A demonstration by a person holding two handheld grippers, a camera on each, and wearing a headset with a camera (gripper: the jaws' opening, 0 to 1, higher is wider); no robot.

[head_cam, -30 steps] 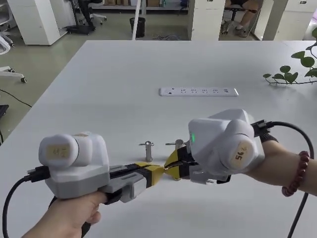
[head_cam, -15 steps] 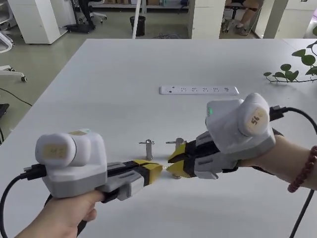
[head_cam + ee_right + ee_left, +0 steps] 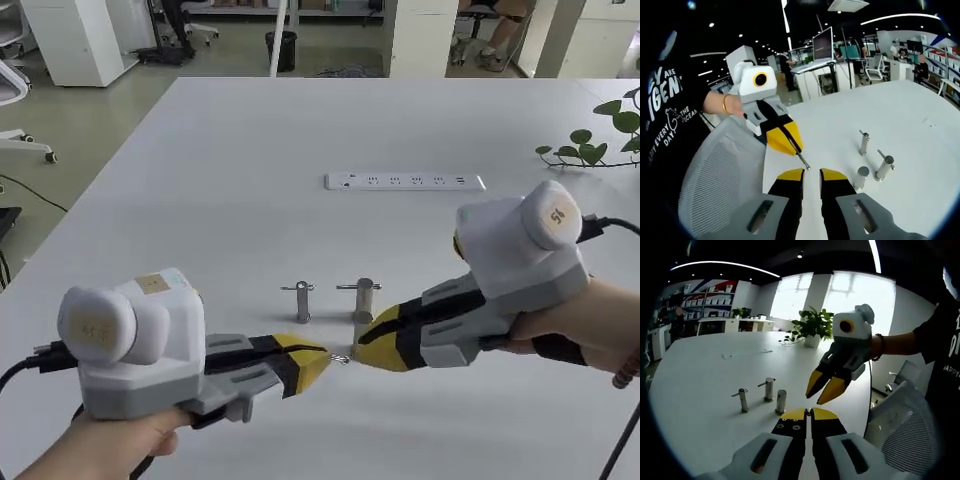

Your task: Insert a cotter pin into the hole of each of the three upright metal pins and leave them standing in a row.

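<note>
Three upright metal pins stand in a row on the white table. Two of them carry a cotter pin through the top. The third pin has none and is bare. My left gripper is shut on a thin cotter pin that sticks out from its tips. My right gripper faces it tip to tip, just in front of the pins, jaws slightly apart and holding nothing.
A white power strip lies further back on the table. Plant leaves reach in at the right edge. A grey mesh chair back stands close by the person.
My right gripper has rolled over and drawn back to the right, opening a small gap from the left tips. The cotter pin stays with the left gripper, which has sunk slightly.
</note>
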